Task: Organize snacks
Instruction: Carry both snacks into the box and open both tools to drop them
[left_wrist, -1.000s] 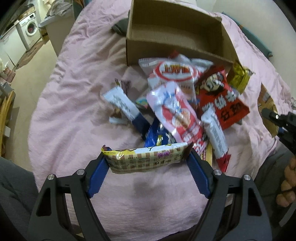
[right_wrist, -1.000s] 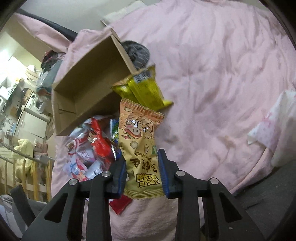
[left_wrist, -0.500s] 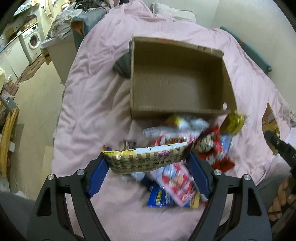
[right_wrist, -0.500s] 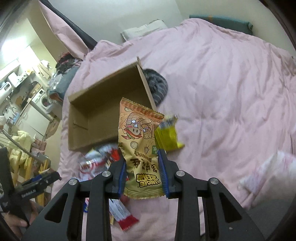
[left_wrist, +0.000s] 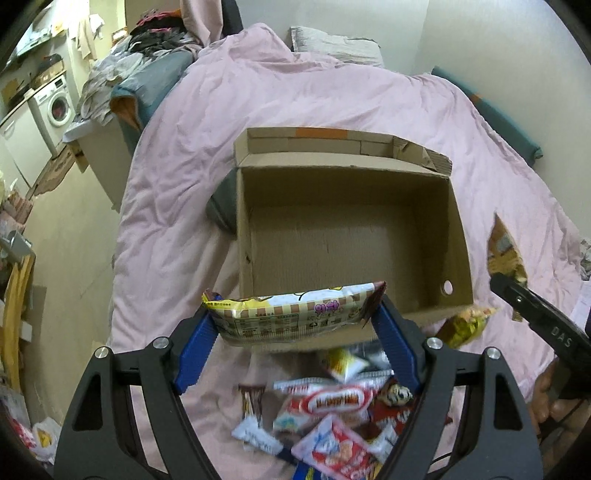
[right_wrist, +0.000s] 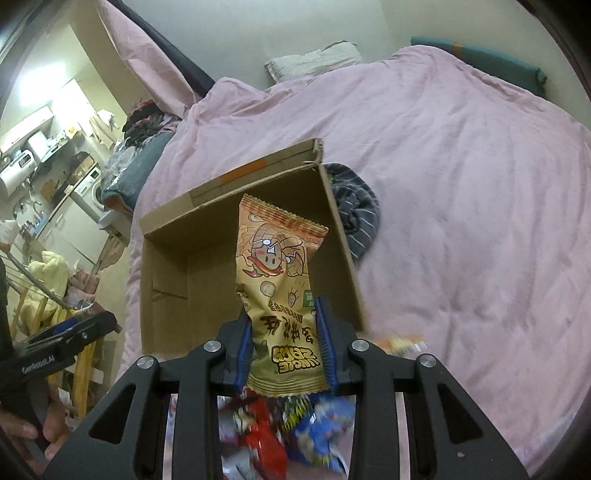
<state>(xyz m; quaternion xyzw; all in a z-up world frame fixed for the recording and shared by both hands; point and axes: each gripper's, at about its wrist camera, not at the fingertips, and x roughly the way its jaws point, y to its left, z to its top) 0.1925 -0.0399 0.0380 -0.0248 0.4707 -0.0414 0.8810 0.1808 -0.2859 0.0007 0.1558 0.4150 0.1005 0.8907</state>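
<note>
While left tongs (left_wrist: 293, 325) clamp a crosswise cream packet (left_wrist: 291, 314), right tongs (right_wrist: 283, 349) grip an orange pouch (right_wrist: 279, 291) lengthwise.

The cardboard box (left_wrist: 351, 236) sits open at the centre of the left wrist frame, on the bed cover (left_wrist: 177, 177). Below it, at the bottom centre, lies the heap of snacks (left_wrist: 332, 413). Across the box's lower edge, 1 flat packet (left_wrist: 295, 310) spans the left gripper (left_wrist: 291, 332). In the right wrist frame, 1 tall pouch (right_wrist: 280, 295) stands in the right gripper (right_wrist: 284, 354), before the box. A washing machine (left_wrist: 55, 107) is at upper left.
</note>
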